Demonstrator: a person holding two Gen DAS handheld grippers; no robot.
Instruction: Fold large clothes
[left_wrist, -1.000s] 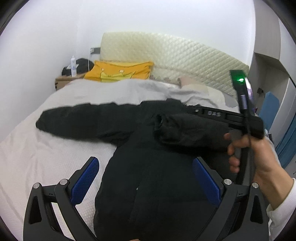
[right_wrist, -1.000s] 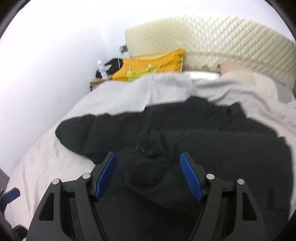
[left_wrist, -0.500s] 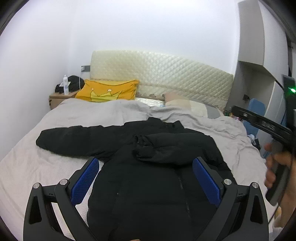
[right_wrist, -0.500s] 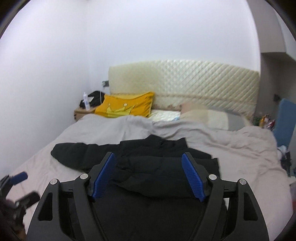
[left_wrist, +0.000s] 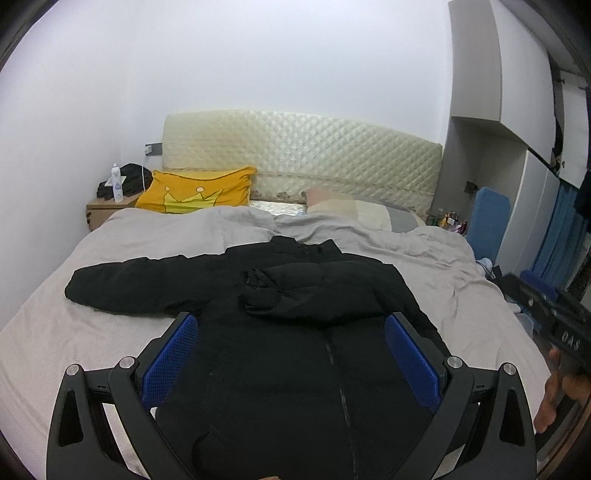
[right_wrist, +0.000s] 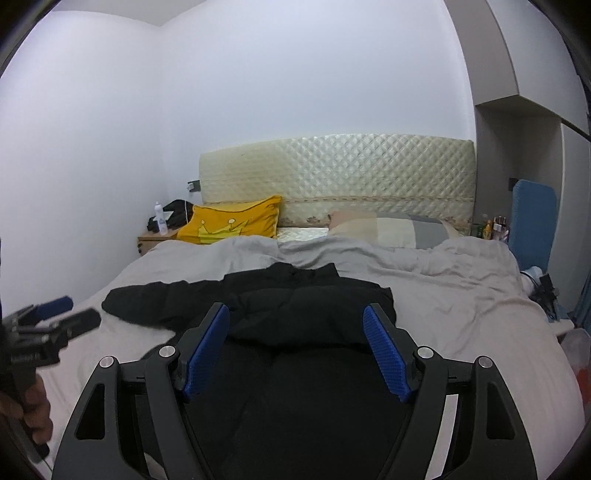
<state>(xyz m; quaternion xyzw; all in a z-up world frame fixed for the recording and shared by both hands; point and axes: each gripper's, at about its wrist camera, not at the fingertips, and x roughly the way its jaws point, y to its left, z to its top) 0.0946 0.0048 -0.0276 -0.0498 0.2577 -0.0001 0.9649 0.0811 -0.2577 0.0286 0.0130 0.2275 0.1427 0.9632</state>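
Observation:
A black puffer jacket (left_wrist: 288, 354) lies front up on the grey bed (left_wrist: 66, 332), collar toward the headboard. Its right sleeve (left_wrist: 314, 291) is folded across the chest; its left sleeve (left_wrist: 140, 284) stretches out flat to the left. My left gripper (left_wrist: 291, 358) is open and empty, held above the jacket's body. My right gripper (right_wrist: 295, 350) is open and empty above the jacket (right_wrist: 306, 317) too. The left gripper also shows at the left edge of the right wrist view (right_wrist: 48, 321), and the right gripper's body shows at the right edge of the left wrist view (left_wrist: 554, 317).
A yellow crown pillow (left_wrist: 195, 192) and a patchwork pillow (left_wrist: 354, 210) lie by the quilted headboard (left_wrist: 303, 155). A nightstand (left_wrist: 107, 210) with a bottle stands at the back left. A blue board (left_wrist: 487, 221) and cupboards stand on the right.
Both grippers have pulled back and up from the jacket. The right gripper has let go of the right sleeve, which now lies folded across the chest.

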